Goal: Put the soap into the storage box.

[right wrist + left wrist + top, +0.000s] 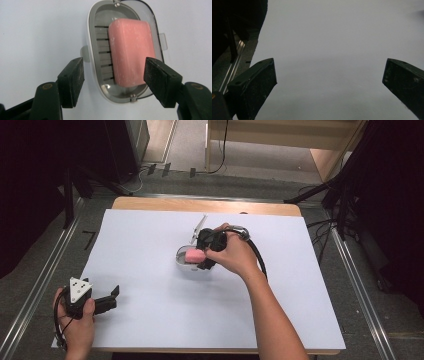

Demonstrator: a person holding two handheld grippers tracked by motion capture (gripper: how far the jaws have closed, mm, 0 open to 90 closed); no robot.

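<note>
- Up close, the right gripper view shows a pink soap bar (131,51) lying on the slatted insert of an oval soap dish (93,47), detail the high view blurs.
- Right tongs (113,82) gape just above the dish, jaws apart, the bar's near end between them; contact unclear.
- High view: the dish's lid (200,228) stands raised mid-table (150,315).
- Left tongs (114,297) rest open on bare white paper near the front-left corner, well apart.

Bench (150,320) bare left, near, far. Mid-bench obstacle: soap dish (184,262), lid (199,229) raised on its far side.
</note>
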